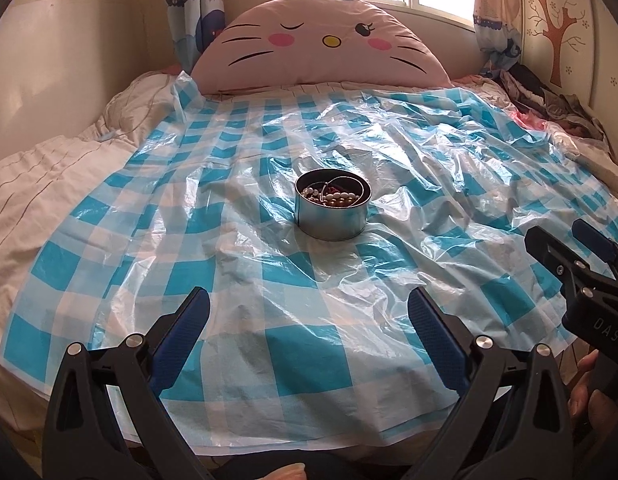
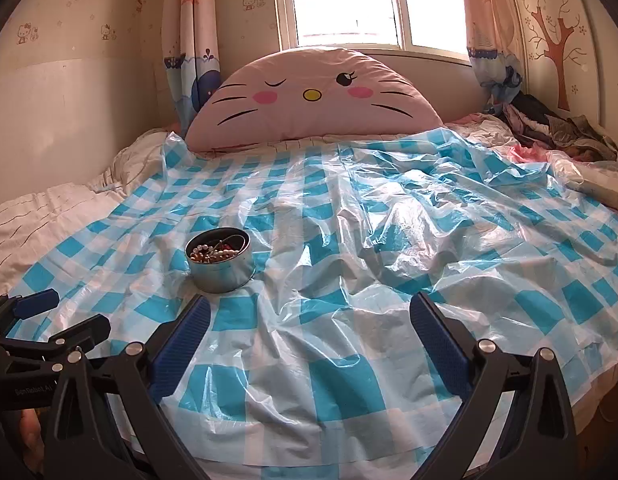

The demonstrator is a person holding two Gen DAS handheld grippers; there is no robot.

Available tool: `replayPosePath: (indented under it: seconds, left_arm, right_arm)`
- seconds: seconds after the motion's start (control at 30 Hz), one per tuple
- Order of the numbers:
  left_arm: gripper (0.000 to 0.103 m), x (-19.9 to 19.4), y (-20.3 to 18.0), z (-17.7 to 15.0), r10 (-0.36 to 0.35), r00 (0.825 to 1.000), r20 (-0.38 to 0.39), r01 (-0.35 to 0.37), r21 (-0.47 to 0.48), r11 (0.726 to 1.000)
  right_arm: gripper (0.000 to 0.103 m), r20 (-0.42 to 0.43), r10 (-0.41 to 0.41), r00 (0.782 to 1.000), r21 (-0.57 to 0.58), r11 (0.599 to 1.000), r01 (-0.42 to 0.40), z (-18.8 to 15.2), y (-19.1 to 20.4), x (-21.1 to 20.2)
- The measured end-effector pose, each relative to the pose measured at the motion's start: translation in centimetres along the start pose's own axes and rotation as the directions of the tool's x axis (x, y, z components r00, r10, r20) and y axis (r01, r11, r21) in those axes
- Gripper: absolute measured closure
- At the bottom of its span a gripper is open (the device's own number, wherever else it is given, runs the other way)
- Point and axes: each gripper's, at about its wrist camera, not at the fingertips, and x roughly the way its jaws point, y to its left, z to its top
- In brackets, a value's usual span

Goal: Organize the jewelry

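Both fisheye views sit low at the foot edge of the bed [image 1: 41, 184], facing its head edge and the window [image 2: 345, 0]. The left wrist view looks along the bed's middle; the right wrist view sits further right. Both share the checked plastic sheet [image 1: 309, 340], round tin [image 1: 332, 208] and cat-face cushion [image 2: 313, 100].

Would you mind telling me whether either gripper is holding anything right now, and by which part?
Nothing is held. The left gripper and right gripper are both open over the checked sheet; the jewelry stays in the tin.
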Motion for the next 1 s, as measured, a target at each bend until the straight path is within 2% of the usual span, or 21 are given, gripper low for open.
replayPosePath:
  seconds: [1.0]
  left_arm:
    - [0.008, 0.23, 0.18, -0.03, -0.006, 1.000, -0.005, 0.006, -0.007, 1.000]
  right_arm:
    - [0.007, 0.014, -0.015, 1.000, -0.036, 0.999, 0.016, -0.01, 0.82, -0.15]
